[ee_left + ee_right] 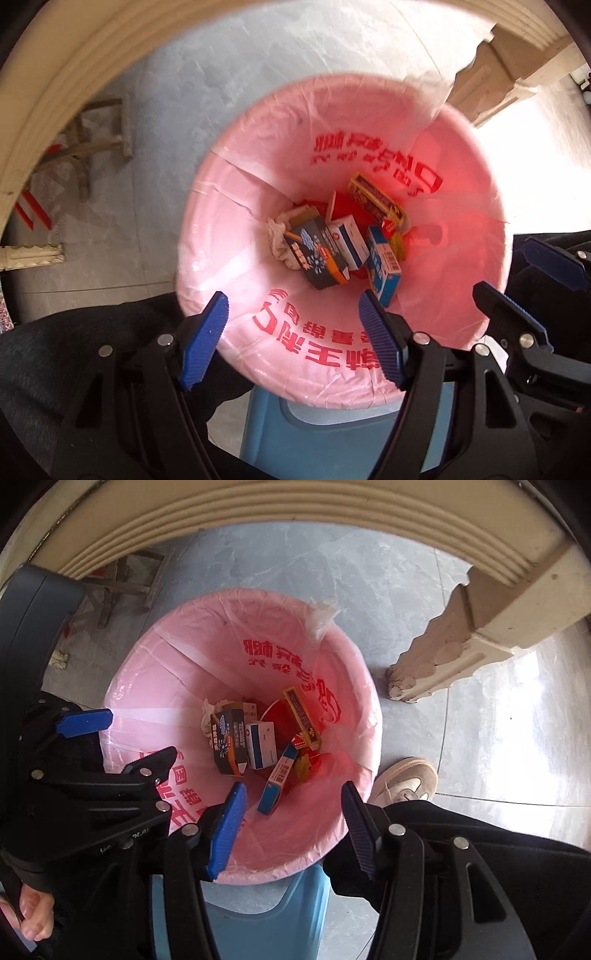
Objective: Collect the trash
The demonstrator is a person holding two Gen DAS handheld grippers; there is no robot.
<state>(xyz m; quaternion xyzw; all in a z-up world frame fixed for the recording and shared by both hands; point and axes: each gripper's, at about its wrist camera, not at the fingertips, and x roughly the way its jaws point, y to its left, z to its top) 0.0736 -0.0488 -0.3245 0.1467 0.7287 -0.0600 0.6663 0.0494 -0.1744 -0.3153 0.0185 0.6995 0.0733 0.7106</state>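
Fingers of both grippers gape empty over pink-lined bin, boxes half-buried.

Left gripper and right gripper pointing down, fingers apart, empty.

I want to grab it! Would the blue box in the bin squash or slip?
The blue box looks like thin cardboard, so probably light and easy to crush. It leans on other boxes against the pink bag, so it may topple when nudged. Its flat sides should grip fine.
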